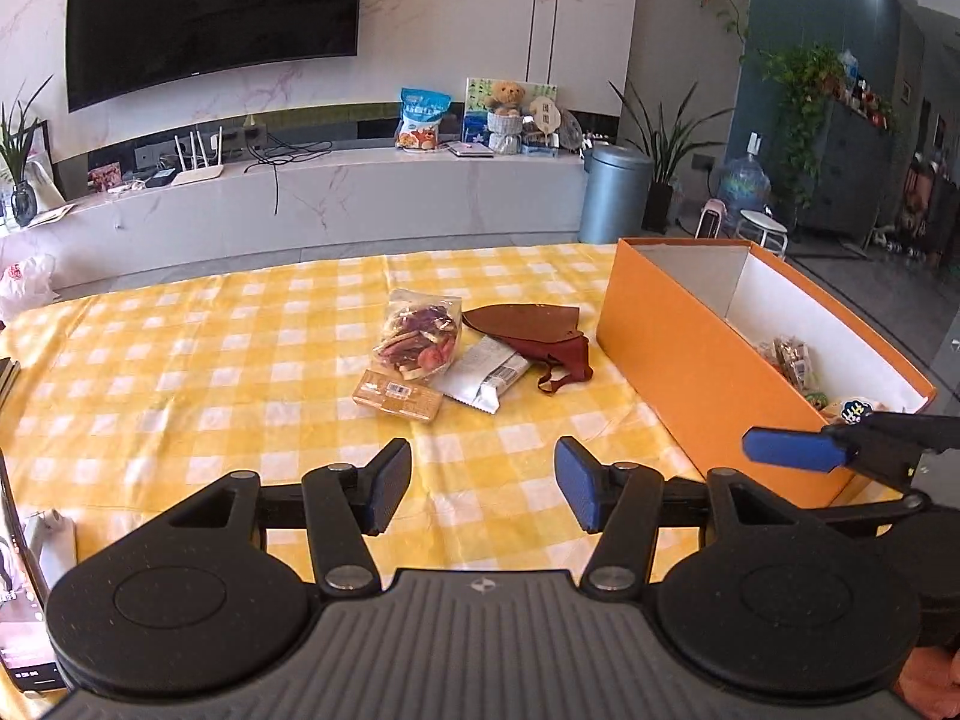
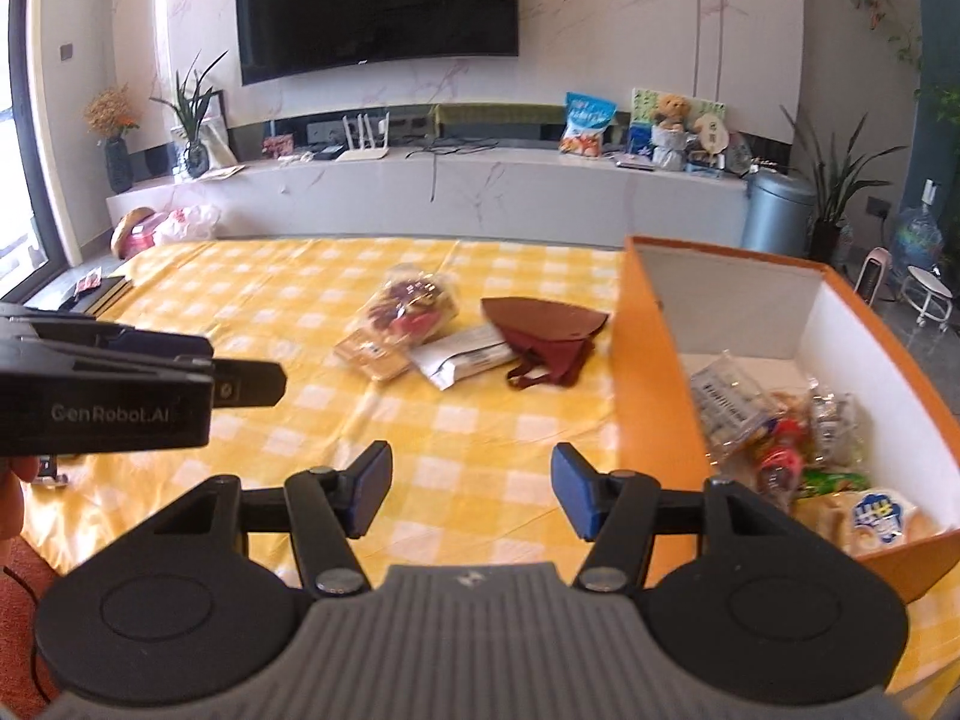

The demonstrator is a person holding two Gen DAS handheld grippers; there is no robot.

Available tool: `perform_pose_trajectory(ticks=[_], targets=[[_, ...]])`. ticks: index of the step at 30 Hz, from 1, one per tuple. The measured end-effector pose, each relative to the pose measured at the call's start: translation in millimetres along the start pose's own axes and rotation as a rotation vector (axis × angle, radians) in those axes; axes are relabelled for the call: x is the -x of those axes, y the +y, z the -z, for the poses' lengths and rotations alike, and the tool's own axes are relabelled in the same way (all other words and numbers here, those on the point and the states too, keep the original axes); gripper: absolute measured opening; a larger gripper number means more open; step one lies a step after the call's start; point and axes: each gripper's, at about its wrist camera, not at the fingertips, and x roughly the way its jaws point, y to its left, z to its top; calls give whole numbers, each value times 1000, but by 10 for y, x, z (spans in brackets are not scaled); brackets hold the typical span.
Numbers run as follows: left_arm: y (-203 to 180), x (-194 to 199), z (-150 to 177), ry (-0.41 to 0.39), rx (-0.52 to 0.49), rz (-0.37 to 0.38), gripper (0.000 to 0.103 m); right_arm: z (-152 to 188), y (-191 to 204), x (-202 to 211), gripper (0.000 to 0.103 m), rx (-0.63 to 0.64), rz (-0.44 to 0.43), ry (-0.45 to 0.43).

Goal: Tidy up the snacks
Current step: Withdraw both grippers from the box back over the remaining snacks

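On the yellow checked tablecloth (image 1: 210, 360) lie a clear bag of dried fruit chips (image 1: 420, 339), a tan biscuit pack (image 1: 397, 399), a silver wrapper (image 1: 486, 375) and a dark red pouch (image 1: 534, 330). An orange box (image 1: 684, 372) on the right holds several snack packs (image 2: 780, 438). My left gripper (image 1: 483, 489) is open and empty, short of the pile. My right gripper (image 2: 471, 489) is open and empty, beside the box (image 2: 654, 396). The same pile shows in the right wrist view: chips bag (image 2: 414, 306), biscuit pack (image 2: 372, 357), silver wrapper (image 2: 462, 357), pouch (image 2: 552, 330).
The right gripper's blue pad (image 1: 792, 450) reaches in near the box's front corner. The left gripper body (image 2: 108, 396) fills the left side. A phone (image 1: 24, 588) lies at the near left edge. A TV bench (image 1: 330, 198) stands behind the table.
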Motion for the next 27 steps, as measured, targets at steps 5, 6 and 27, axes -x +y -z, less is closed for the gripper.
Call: perform_pose_trajectory(ticks=[5,6,27], targets=[[172,-28,95,-6,39,1,78,-12,72,-148,58,23,-4,21],[197,-44,105,-4,48,-1,81,-19,75,-178,58,24,-1,26],[512,-721,-212,13,16,24,89,-304,-67,-1036,69,33,66,81]])
